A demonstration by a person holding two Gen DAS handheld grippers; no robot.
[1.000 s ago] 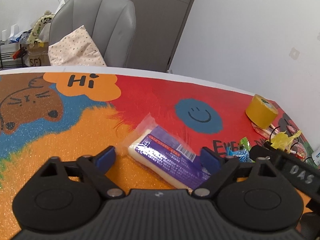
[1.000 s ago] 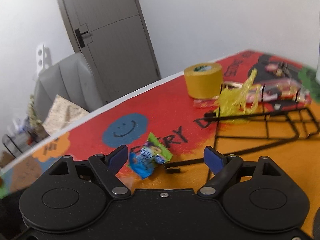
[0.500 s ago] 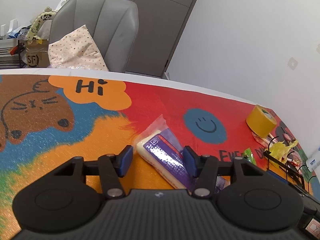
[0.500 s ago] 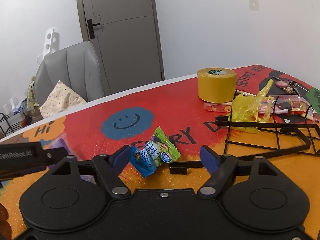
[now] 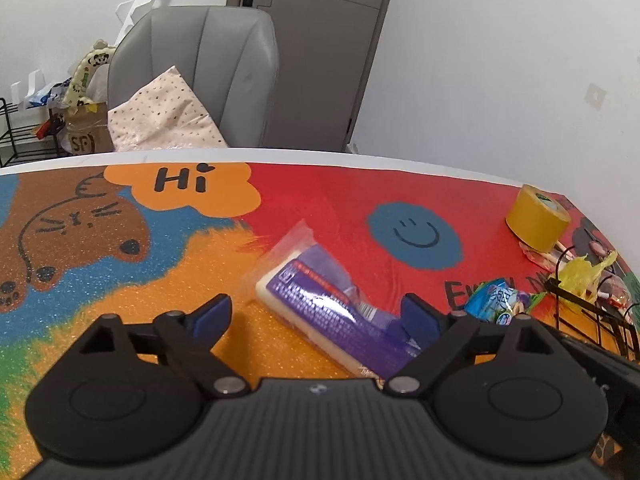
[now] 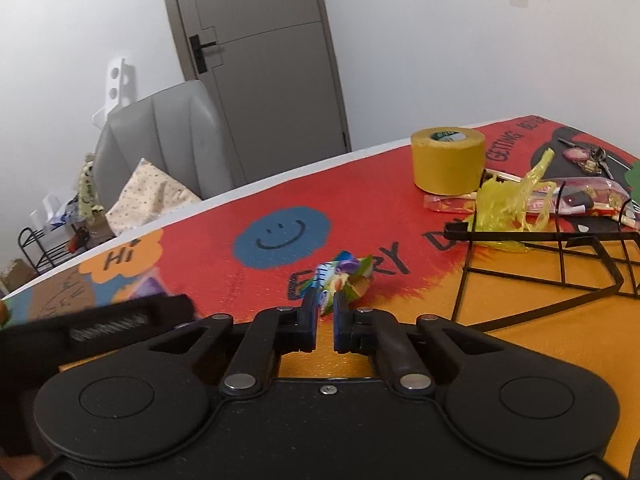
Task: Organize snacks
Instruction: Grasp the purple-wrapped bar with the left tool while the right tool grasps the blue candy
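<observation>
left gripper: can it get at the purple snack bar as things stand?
Probably yes. The left gripper, its jaws just reopened, stands wide with the purple snack bar lying diagonally between the fingers on the mat. Nothing blocks it; the bar's slant may need a wrist roll.

1. The near end of the purple snack bar [image 5: 328, 312] is hidden behind the left gripper [image 5: 316, 316] body.
2. The lower edge of the small blue candy packet [image 6: 340, 276] disappears between the right gripper [image 6: 326, 308] fingers.
3. Right of the yellow tape roll [image 6: 448, 160], the wire basket [image 6: 560, 260] is cut off by the picture's edge.
4. Print on the packet is too small to read.
</observation>
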